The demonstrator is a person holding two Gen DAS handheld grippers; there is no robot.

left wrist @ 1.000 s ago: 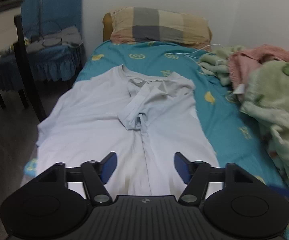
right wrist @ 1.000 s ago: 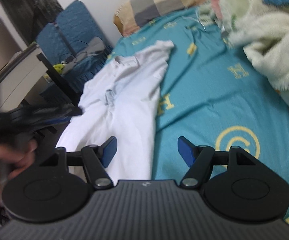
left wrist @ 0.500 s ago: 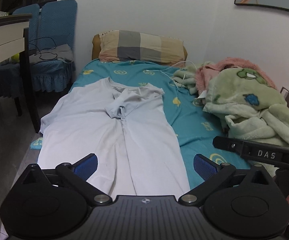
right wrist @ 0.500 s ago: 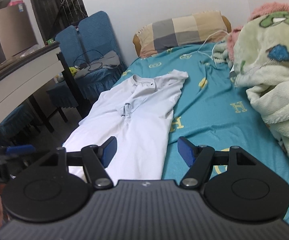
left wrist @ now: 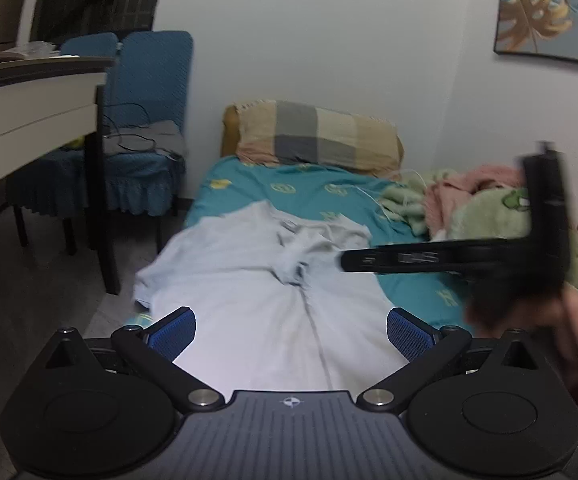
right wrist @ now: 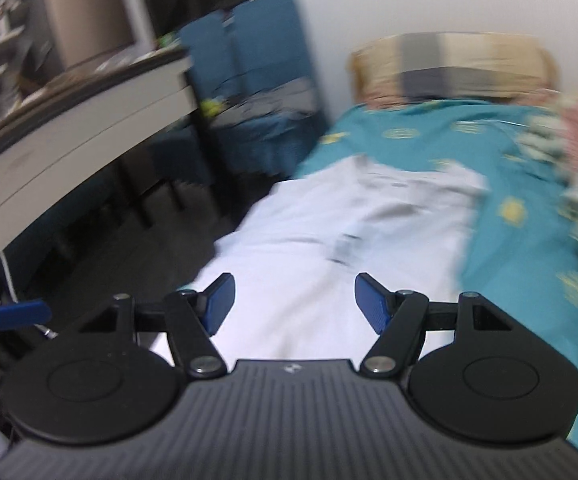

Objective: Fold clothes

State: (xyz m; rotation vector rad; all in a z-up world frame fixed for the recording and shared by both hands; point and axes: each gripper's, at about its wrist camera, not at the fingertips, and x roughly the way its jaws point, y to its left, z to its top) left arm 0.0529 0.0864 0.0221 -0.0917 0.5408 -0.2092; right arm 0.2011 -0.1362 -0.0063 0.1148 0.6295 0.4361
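From the left wrist view, the left gripper (left wrist: 291,334) stands with its jaws spread wide and nothing between them; the blue pads (left wrist: 173,332) are apart from any cloth. Straight ahead of the jaws lies the pale shirt (left wrist: 249,280), spread on the teal bed sheet (left wrist: 301,188), with its collar end away from the gripper and one sleeve folded in over the chest. The near part of the shirt is in the gap between the fingers, but below them, not gripped. To the right of the jaws the right gripper (left wrist: 449,258) shows from the side, blurred, above the sheet beside the shirt. Farther ahead is the checked pillow (left wrist: 317,136); ahead on the right is a heap of blankets (left wrist: 485,204); ahead on the left stand blue chairs (left wrist: 145,120) and a table (left wrist: 29,112).

From the right wrist view, which is blurred, the right gripper (right wrist: 291,306) has its jaws moderately apart and empty. The shirt (right wrist: 329,248) lies ahead of and under the fingers. The sheet (right wrist: 529,240) is to the right, the pillow (right wrist: 449,64) far ahead, the table (right wrist: 69,140) to the left. At the left edge a blue pad of the left gripper (right wrist: 17,314) is in sight.
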